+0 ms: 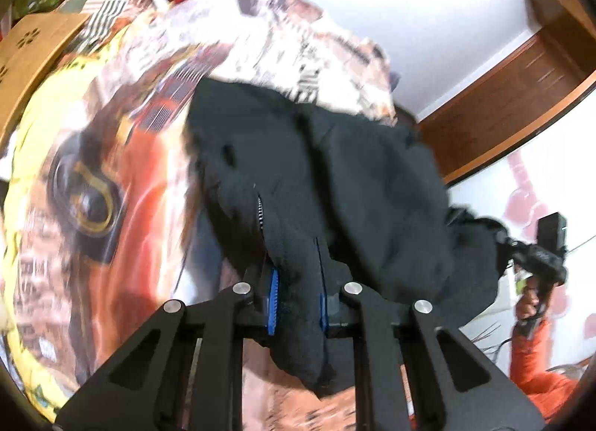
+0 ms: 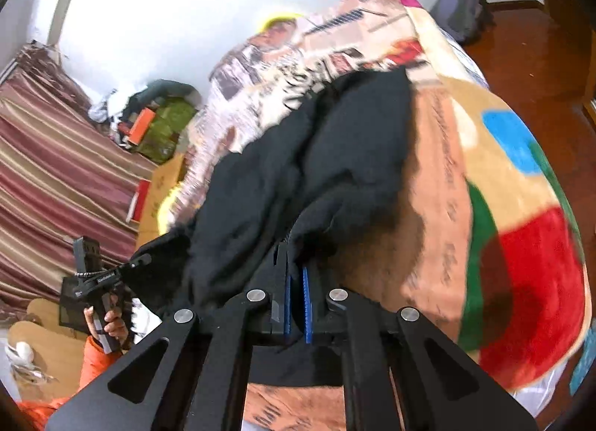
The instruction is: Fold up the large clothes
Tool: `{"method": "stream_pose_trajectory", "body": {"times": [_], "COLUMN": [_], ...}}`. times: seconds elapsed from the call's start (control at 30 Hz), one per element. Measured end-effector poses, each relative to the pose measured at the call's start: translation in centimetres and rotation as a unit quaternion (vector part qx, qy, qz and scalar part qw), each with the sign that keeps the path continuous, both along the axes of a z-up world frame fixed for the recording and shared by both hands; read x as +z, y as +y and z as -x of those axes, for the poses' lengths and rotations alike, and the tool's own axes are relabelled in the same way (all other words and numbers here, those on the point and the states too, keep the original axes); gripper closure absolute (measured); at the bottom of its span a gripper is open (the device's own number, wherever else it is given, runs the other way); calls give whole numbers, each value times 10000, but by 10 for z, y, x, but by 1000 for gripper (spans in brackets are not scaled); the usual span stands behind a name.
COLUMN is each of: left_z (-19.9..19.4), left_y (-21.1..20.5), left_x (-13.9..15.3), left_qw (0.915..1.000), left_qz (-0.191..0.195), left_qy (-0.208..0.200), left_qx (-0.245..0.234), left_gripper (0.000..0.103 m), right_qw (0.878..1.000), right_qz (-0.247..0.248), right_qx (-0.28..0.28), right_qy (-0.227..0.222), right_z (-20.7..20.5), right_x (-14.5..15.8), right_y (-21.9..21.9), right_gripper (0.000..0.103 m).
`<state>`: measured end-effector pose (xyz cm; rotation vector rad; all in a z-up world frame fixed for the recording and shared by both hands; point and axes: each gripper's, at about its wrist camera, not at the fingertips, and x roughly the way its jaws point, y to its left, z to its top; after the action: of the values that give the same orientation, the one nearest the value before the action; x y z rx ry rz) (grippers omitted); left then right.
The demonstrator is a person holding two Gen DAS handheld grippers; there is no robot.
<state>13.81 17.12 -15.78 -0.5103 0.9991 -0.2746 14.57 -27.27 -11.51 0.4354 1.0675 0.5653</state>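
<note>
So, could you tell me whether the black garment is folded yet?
Not folded: the black garment hangs bunched between both grippers.

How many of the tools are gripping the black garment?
2. The left tool pinches a fold of the black fleece garment; the right tool clamps another edge. Other contacts could be hidden.

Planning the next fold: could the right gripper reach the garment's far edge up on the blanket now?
Probably not yet: the right gripper is clamped on the black garment, so it would have to release first. Nothing else blocks the blanket.
</note>
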Motion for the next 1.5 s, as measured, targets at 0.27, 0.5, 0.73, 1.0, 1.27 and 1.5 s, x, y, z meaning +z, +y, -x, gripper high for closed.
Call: {"method": "stream_pose_trajectory", "body": {"times": [0.27, 0.5, 0.73, 1.0, 1.27, 1.5], "left_z": [-51, -117, -187, -237, -220, -208], "left_y": [28, 59, 82, 75, 78, 93], "left_x": [29, 8, -36, -99, -74, -57], "left_qw": [9969, 9930, 9908, 9870, 9892, 9907], "left_qz": [611, 719, -32, -785, -1098, -887], "left_qy": [-325, -311, -122, 470, 362, 474], "left_qx": [368, 878, 1348, 1319, 906, 912], "left_gripper": [88, 88, 87, 87, 85, 83], "right_qw": [9992, 9998, 9972, 9940, 9946, 9918], "right_qz": [-344, -33, 34, 540, 750, 913], "right_qx": [46, -102, -741, -887, -685, -649], "right_qy": [-207, -170, 69, 346, 196, 621], "right_z": [-72, -134, -197, -238, -232, -227], "right_x": [20, -4, -30, -71, -68, -69], "right_y": [19, 36, 10, 11, 12, 10], "right_gripper": [100, 101, 101, 101, 100, 97]}}
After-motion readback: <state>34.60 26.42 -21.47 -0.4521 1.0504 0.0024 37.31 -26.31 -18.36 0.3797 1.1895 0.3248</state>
